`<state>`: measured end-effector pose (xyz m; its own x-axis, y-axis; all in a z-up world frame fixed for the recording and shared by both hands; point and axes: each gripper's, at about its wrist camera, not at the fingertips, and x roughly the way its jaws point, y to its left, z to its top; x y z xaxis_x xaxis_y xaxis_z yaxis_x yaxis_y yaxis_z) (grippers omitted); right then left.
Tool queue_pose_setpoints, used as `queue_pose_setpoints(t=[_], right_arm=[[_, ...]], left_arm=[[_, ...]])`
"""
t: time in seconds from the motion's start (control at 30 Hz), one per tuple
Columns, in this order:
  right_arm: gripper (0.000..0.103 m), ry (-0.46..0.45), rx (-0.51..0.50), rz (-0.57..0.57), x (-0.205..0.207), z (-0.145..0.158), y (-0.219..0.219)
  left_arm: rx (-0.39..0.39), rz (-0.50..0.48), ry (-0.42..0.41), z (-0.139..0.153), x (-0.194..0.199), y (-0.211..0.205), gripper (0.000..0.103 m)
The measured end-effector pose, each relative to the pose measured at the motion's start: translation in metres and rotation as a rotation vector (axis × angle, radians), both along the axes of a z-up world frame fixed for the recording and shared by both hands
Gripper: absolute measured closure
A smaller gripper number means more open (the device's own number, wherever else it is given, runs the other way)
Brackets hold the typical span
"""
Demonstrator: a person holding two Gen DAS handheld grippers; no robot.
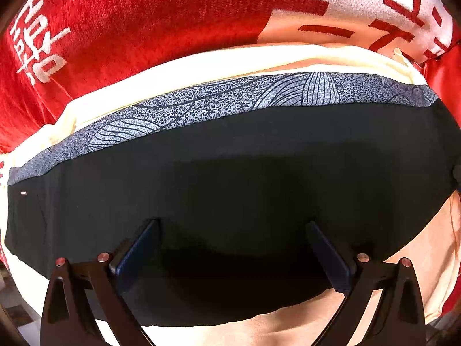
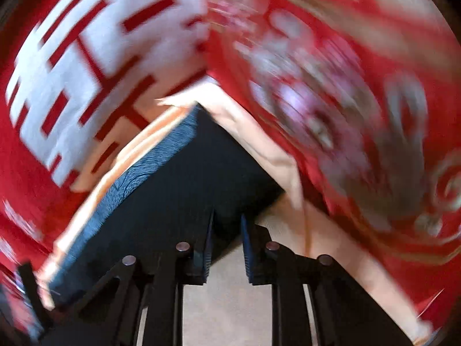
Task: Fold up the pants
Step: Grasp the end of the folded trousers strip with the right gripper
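Black pants (image 1: 230, 158) lie folded flat, with a grey patterned band (image 1: 230, 95) along their far edge. My left gripper (image 1: 233, 223) points straight down over them, its jaws wide open and nothing between them. The right wrist view is blurred. It shows the same pants (image 2: 178, 178) from one corner, the grey band (image 2: 138, 178) on the left. My right gripper (image 2: 227, 222) hangs over the pants' near edge with a narrow gap between its jaws. Dark cloth shows in that gap, but the pads do not press on it.
The pants rest on a cream cloth (image 1: 201, 60) that spreads past them on all sides. Under it lies red bedding with white characters (image 1: 144, 14). A patterned red cover (image 2: 345, 86) fills the right of the right wrist view.
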<state>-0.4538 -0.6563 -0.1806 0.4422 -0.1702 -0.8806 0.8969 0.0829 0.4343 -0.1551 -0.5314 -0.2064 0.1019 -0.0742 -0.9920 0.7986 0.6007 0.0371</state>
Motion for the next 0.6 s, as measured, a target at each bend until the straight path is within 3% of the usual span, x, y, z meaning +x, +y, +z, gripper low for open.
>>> queue_pose_setpoints(t=[0.1,0.17,0.37,0.6], right_arm=[[0.059,-0.099,0.051,-0.023,-0.011,-0.006,0.010],[0.056,-0.166,0.095,-0.008,-0.012,-0.012,0.018],[0.056,-0.280,0.178,0.002,-0.001,-0.031,0.032],[0.056,-0.366,0.142,-0.037,0.001,-0.037,0.025]], left_arm=[[-0.004,0.001,0.000,0.000,0.000,-0.001,0.000],[-0.005,0.006,0.000,0.000,0.000,-0.001,0.000],[-0.001,-0.001,-0.001,0.000,0.005,0.002,0.000],[-0.005,0.006,0.010,0.000,0.008,0.002,0.000]])
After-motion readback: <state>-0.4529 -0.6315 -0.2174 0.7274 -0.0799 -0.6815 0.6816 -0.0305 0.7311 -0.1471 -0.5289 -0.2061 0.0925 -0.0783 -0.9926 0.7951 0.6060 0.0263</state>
